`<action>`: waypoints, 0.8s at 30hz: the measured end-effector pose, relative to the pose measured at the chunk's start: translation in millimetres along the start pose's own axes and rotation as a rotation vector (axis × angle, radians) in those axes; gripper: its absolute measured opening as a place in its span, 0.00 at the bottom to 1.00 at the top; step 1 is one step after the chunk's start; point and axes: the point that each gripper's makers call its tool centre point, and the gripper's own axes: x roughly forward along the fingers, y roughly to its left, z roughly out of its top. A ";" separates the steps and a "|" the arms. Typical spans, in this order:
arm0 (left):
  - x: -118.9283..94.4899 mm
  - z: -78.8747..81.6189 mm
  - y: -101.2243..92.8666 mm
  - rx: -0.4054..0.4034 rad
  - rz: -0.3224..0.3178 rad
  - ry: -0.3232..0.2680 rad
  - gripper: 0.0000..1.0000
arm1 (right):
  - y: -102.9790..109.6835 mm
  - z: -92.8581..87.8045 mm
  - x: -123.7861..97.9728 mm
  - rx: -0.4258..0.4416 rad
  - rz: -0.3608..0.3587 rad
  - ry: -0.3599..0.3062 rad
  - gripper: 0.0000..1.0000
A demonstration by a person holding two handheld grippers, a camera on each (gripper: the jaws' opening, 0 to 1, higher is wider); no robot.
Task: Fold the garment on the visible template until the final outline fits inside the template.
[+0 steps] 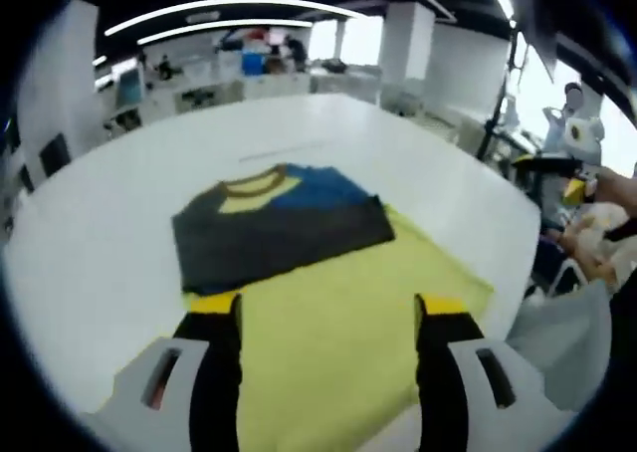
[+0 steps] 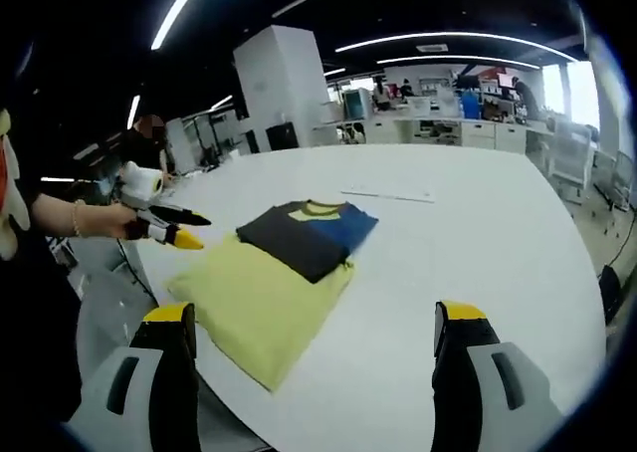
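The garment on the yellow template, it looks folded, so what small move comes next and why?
Probably none beyond holding both tools clear. The garment lies folded on the far end of the template, its outline seemingly inside the yellow edges. The left tool and right tool are open and hold nothing.

The left gripper view is looking forward along its own jaws from close above the yellow template [image 1: 348, 323], facing the folded garment [image 1: 279, 228] just ahead. The right gripper view is looking from farther back, beyond the table edge [image 2: 328, 412], with the left gripper [image 2: 184, 235] coming in at its left. Both views are sharing garment, template and white table.
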 end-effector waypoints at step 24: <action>-137.5 -31.5 48.3 -0.133 0.109 -0.058 0.99 | 53.1 10.5 -0.6 -0.015 0.002 -0.004 1.00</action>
